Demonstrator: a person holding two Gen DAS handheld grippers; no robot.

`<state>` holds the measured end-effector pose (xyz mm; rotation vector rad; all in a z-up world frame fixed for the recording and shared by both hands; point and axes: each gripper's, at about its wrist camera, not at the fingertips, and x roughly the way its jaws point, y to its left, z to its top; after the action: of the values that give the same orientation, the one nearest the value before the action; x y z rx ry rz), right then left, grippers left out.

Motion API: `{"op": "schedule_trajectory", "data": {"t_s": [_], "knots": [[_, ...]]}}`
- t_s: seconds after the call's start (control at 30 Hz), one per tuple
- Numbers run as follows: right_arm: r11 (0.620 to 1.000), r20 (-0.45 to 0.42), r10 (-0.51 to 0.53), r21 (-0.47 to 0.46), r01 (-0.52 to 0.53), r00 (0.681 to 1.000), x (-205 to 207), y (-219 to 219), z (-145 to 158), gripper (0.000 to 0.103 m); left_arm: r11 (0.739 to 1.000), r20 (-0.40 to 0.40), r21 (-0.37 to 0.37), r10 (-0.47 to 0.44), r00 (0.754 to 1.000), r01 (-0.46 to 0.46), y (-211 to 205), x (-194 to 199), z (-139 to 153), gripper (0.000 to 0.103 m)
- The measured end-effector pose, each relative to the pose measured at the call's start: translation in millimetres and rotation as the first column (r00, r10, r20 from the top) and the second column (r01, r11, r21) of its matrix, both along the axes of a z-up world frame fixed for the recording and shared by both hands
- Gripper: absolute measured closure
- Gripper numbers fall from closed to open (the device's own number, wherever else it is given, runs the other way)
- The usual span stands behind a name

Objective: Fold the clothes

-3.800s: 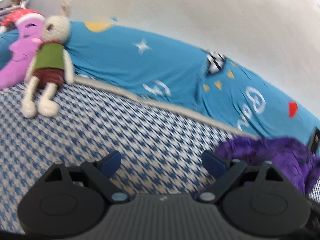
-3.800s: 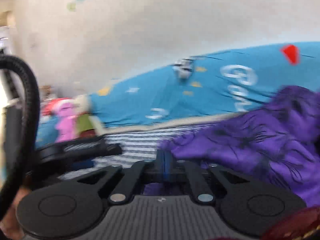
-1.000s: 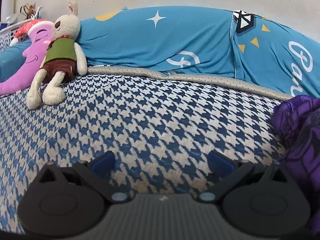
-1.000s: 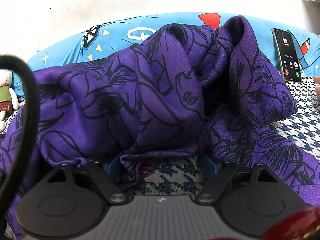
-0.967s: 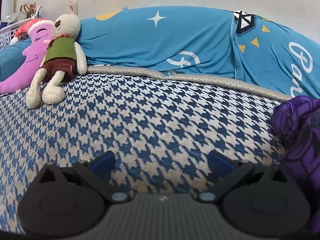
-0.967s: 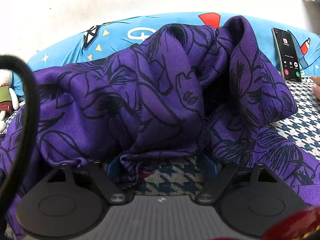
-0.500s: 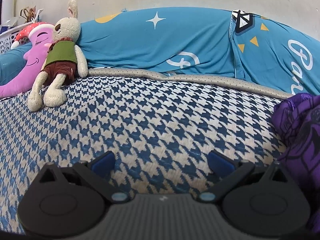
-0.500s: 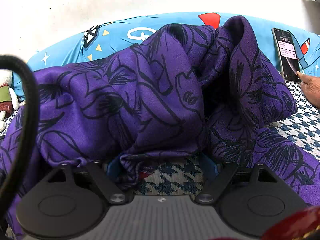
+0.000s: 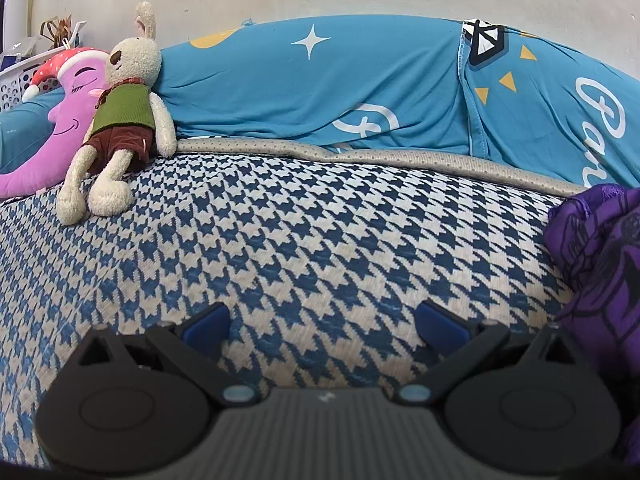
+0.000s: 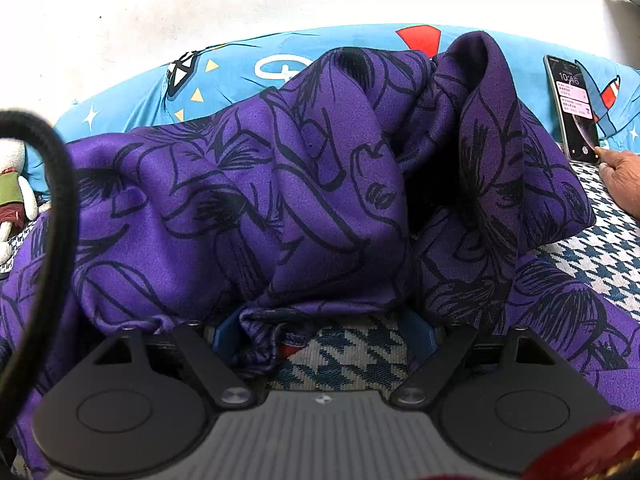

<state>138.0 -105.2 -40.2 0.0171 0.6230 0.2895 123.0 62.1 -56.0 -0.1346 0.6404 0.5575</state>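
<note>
Change since earlier frames: both hand-held grippers sit where they were a second ago; at the right edge of the right wrist view a person's hand has come in and now touches the lower corner of a phone, whose screen has changed from a call display to a lock screen with notifications.
Left hand-held gripper: released, blue pads wide apart, nothing between them; it sits low over the bed cover, a blue and cream houndstooth weave.
Right hand-held gripper: spread wide, pads partly hidden under cloth; a bunched hem fold lies just inside the left pad, with bare bed cover showing across the rest of the gap. Not clamped on anything.
Task item: purple garment with black line print, crumpled in a tall heap on the bed cover directly in front of the right hand-held gripper and draped over its fingers; in the left wrist view its edge appears at the far right, beside that hand-held gripper.
Beyond the garment: long teal pillow with stars and lettering along the wall; the phone leans against it.
Far left of bed: rabbit plush in a green vest, propped against a purple moon plush.
Near left of right wrist view: black cable.
</note>
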Motion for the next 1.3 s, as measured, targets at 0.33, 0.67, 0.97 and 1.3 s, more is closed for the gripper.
{"op": "schedule_trajectory", "data": {"t_s": [0.33, 0.67, 0.97, 1.3], "knots": [[1.0, -0.001, 0.001, 0.0, -0.001, 1.0, 0.0, 0.0, 0.0, 0.021, 1.0, -0.006, 0.004, 0.002, 1.0, -0.002, -0.7, -0.6, 0.6, 0.0], [1.0, -0.001, 0.002, 0.001, -0.002, 1.0, 0.1, 0.1, 0.3, 0.021, 1.0, -0.011, 0.006, 0.004, 1.0, -0.004, -0.6, 0.1, 0.1, 0.0], [1.0, -0.001, 0.003, 0.001, -0.003, 1.0, -0.5, 0.2, 1.0, 0.021, 1.0, -0.024, 0.016, 0.013, 1.0, -0.013, -2.2, 1.3, -1.0, 0.0], [1.0, -0.002, 0.002, 0.001, -0.002, 1.0, -1.2, 0.8, 1.3, 0.021, 0.996, -0.048, -0.062, 0.059, 0.997, -0.062, 3.3, 0.5, 4.4, 0.0]]}}
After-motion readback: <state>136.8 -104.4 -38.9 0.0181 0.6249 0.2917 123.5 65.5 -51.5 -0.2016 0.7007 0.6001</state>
